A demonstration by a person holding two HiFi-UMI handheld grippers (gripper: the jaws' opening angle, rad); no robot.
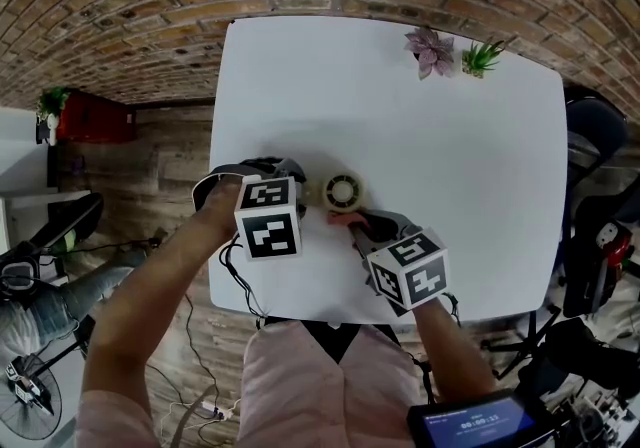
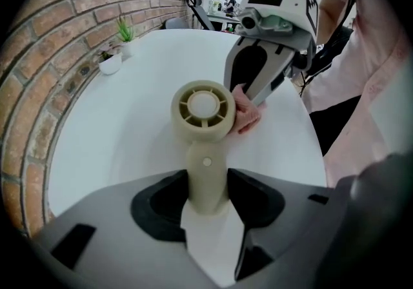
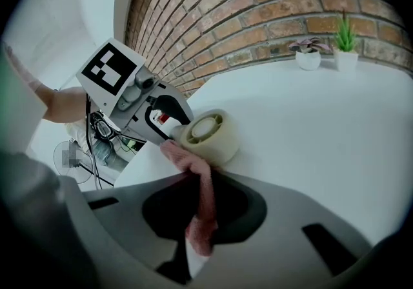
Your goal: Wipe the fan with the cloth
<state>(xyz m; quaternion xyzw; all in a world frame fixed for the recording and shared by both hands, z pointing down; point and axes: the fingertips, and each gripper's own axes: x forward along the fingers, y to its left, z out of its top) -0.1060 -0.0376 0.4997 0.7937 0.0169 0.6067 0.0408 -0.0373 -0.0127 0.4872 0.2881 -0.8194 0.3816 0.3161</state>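
A small cream hand-held fan (image 1: 342, 190) is held just over the white table (image 1: 400, 116) near its front edge. My left gripper (image 2: 208, 200) is shut on the fan's handle (image 2: 206, 178), and the round head (image 2: 204, 111) points away from it. My right gripper (image 3: 201, 207) is shut on a pink cloth (image 3: 200, 184) that hangs out between its jaws. The cloth (image 2: 247, 113) presses against the side of the fan head (image 3: 210, 136). In the head view the left gripper (image 1: 300, 194) is left of the fan and the right gripper (image 1: 362, 226) is just below and right of it.
Two small potted plants (image 1: 432, 51) (image 1: 481, 57) stand at the table's far edge against the brick wall. Dark chairs (image 1: 600, 236) are at the right, a floor fan (image 1: 25, 391) and cables at the lower left. A lit screen (image 1: 470, 426) is at the bottom.
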